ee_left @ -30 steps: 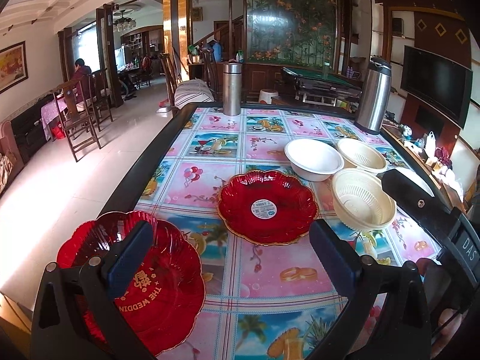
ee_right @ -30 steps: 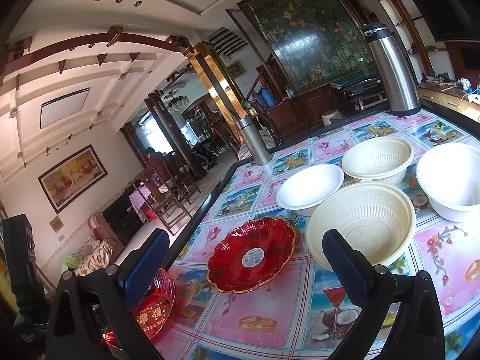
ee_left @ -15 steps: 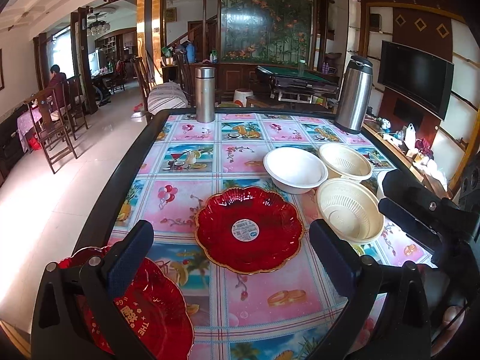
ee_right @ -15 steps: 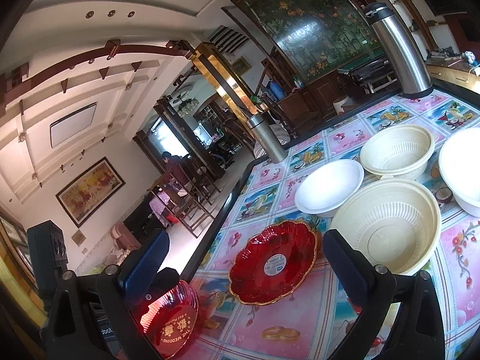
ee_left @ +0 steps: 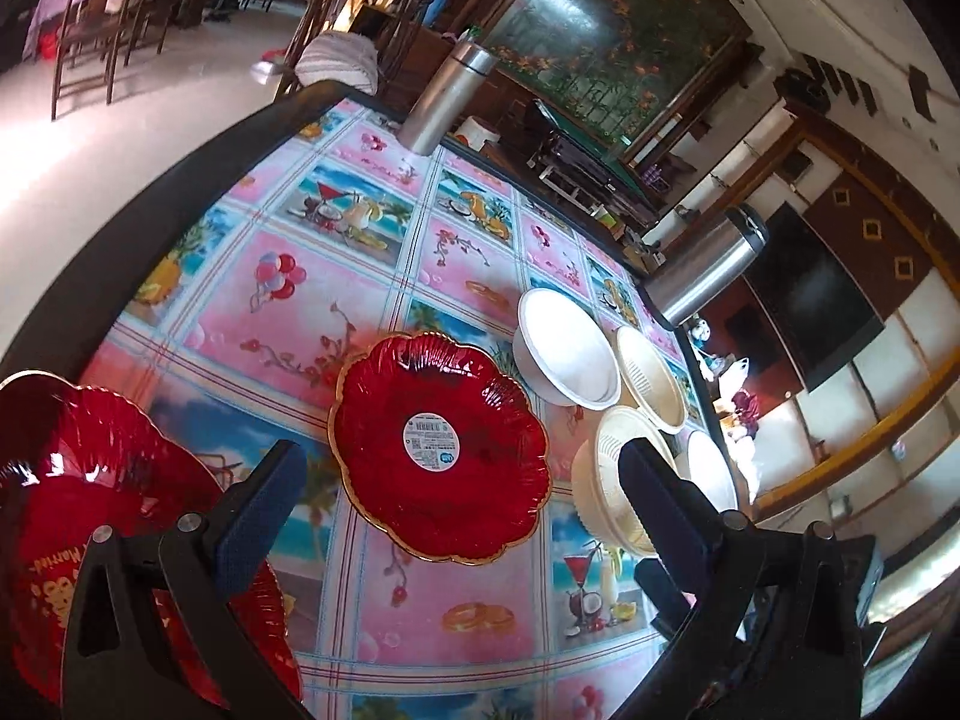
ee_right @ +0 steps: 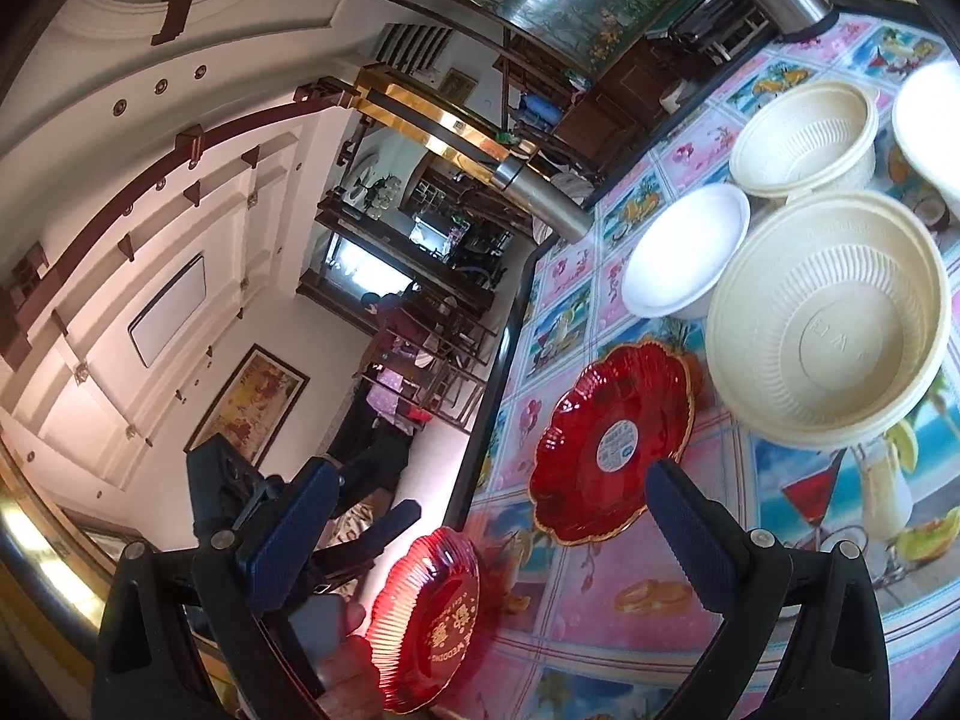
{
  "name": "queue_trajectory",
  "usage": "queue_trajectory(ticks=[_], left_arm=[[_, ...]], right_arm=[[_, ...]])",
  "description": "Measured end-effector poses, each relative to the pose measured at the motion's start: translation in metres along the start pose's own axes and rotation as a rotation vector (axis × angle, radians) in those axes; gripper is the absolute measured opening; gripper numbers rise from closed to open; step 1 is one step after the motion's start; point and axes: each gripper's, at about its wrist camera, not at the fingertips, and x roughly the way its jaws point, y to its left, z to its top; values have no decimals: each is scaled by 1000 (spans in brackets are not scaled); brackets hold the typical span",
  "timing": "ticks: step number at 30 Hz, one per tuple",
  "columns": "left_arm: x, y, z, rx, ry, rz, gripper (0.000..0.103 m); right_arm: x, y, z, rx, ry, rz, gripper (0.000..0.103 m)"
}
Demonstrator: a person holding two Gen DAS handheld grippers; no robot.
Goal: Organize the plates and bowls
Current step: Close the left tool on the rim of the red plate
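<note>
Both my views have rolled hard since a moment ago, so the table [ee_left: 198, 276] now slants across them. My left gripper [ee_left: 462, 480] gapes wide with nothing between its pads, hanging over the near red plate [ee_left: 441, 444], which lies flat on the picture-patterned cloth. My right gripper [ee_right: 486, 510] is spread just as wide and empty. A second red plate [ee_right: 429, 612] with gold lettering sits tilted at the near left corner, partly past the table's black edge; whether anything grips it I cannot tell.

Beyond the flat plate stands a white bowl [ee_left: 567, 357], with two ribbed cream bowls [ee_left: 651, 378] [ee_right: 828, 318] beside it and another white bowl [ee_right: 927, 120] further right. Two steel flasks [ee_left: 447, 99] [ee_left: 702, 276] stand at the far edge. Past the table are wooden chairs [ee_left: 84, 18] on a pale floor, a large floral panel [ee_left: 618, 24], a dark television [ee_left: 810, 306], and a framed painting [ee_right: 246, 408] on the wall.
</note>
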Motion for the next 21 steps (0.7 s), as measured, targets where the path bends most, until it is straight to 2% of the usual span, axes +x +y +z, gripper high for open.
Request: queue_trajectory(ticks=[4,9,14,18,21], left_arm=[[16,4,2,-32,39,4,103],[31,9,6,-73,117,-51,103],[43,15,13,-116,180,-74,103],[51,21,15,-134,193,-30,103],[58,23,12,-147,219,-28,103]], right_arm=[[11,-13,-5,64,27,-12,103],[28,-39,-3,176,53,-8,103],[45,-57,-1,237,76,-8,102],[56,-67,-1,281,92,-6,102],[62,-70,-1,295,106,-20,102]])
